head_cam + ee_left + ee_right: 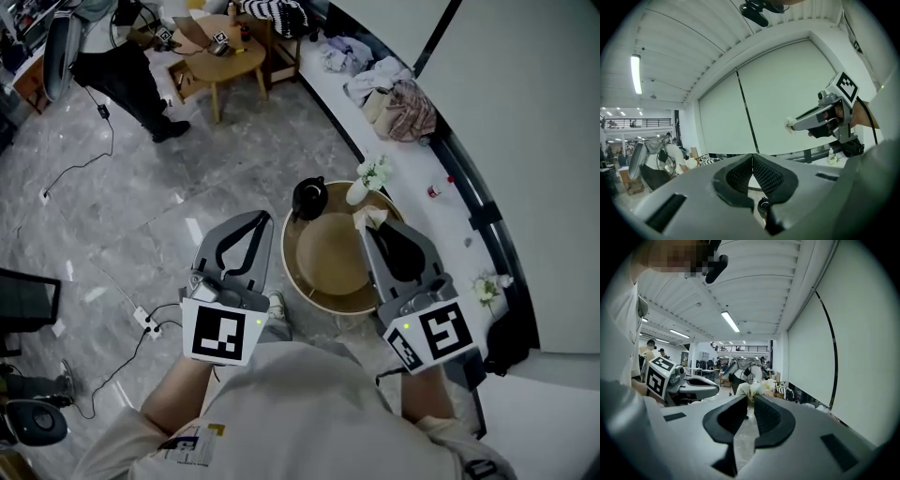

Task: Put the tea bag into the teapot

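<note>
In the head view a black teapot (pixel 309 198) stands at the far rim of a round wooden tray (pixel 302 281), its lid on. My right gripper (pixel 368 221) is raised over the tray's right side and is shut on a pale tea bag (pixel 371 217), just right of the teapot. The right gripper view has the crumpled tea bag (pixel 750 391) pinched at the tips of my right gripper (pixel 751 399). My left gripper (pixel 264 222) hangs left of the tray, shut with nothing in it. In the left gripper view the tips of my left gripper (pixel 752 157) meet.
A white vase with flowers (pixel 360 190) stands on the tray beside the teapot. A curved white ledge (pixel 469 216) with clothes and small items runs behind. A low wooden table (pixel 220 61) stands far back. Cables and a power strip (pixel 146 322) lie on the marble floor.
</note>
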`<control>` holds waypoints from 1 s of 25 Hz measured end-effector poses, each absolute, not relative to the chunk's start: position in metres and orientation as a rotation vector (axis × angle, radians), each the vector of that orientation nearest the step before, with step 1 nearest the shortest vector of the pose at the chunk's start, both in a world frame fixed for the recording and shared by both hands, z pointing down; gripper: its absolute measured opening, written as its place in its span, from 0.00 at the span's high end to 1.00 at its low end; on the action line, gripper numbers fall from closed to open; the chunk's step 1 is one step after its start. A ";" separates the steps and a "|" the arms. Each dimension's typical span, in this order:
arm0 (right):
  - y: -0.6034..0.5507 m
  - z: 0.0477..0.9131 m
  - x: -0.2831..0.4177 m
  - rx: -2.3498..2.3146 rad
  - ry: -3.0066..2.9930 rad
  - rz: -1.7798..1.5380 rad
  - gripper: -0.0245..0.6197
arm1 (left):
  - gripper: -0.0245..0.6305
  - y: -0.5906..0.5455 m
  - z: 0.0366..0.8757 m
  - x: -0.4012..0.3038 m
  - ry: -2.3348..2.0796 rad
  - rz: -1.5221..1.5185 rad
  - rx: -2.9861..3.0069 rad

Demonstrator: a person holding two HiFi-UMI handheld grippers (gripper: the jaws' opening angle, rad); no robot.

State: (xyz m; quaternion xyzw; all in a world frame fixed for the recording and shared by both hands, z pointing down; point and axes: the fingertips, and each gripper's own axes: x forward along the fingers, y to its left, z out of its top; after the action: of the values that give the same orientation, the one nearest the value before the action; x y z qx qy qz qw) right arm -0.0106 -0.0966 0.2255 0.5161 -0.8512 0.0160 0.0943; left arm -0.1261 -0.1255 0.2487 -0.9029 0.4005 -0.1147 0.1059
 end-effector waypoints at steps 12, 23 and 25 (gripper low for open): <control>-0.164 0.236 -0.003 1.587 -2.459 0.086 0.89 | 0.95 -0.201 0.264 -0.115 1.113 -0.363 -2.720; -0.201 0.253 0.028 1.457 -2.560 0.159 0.89 | 0.95 -0.234 0.286 -0.084 1.181 -0.447 -2.706; -0.212 0.260 0.036 1.438 -2.537 0.169 0.89 | 0.95 -0.242 0.291 -0.077 1.189 -0.462 -2.704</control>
State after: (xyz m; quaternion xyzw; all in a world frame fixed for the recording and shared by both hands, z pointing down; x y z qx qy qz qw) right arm 0.0362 -0.2117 0.2602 0.4893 -0.8632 0.0574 0.1101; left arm -0.0768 -0.2418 0.2915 -0.9018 0.3965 -0.1542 0.0758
